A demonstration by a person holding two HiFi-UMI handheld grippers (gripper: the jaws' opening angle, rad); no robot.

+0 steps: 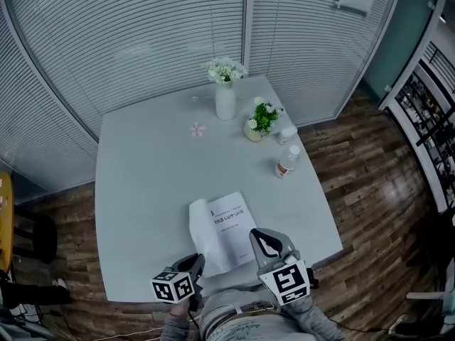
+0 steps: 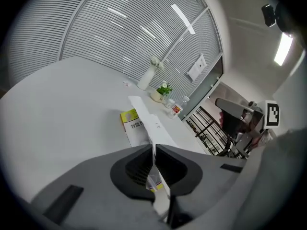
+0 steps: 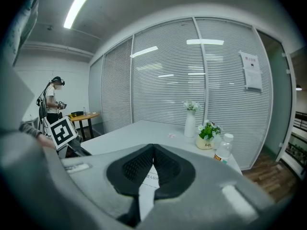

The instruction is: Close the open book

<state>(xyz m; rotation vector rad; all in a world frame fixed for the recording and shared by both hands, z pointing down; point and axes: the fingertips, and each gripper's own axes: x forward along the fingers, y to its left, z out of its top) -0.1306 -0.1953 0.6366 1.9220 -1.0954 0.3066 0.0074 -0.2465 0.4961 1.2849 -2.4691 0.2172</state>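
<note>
While my left claw (image 2: 153, 148) is clamping the book's (image 1: 231, 226) left half, right claw (image 3: 152, 148) closed, I'm planning a slow fold rightward.

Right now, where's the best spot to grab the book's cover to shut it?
Its loose near edge, from the left. The cover stands up off the table, so jaws fit on both sides, and it can swing over the open page. The left gripper is shut on it there.

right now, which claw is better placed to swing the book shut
Left. The left claw is shut on the raised leaf of the book, ready to fold it over. The right claw is shut and empty.
</note>
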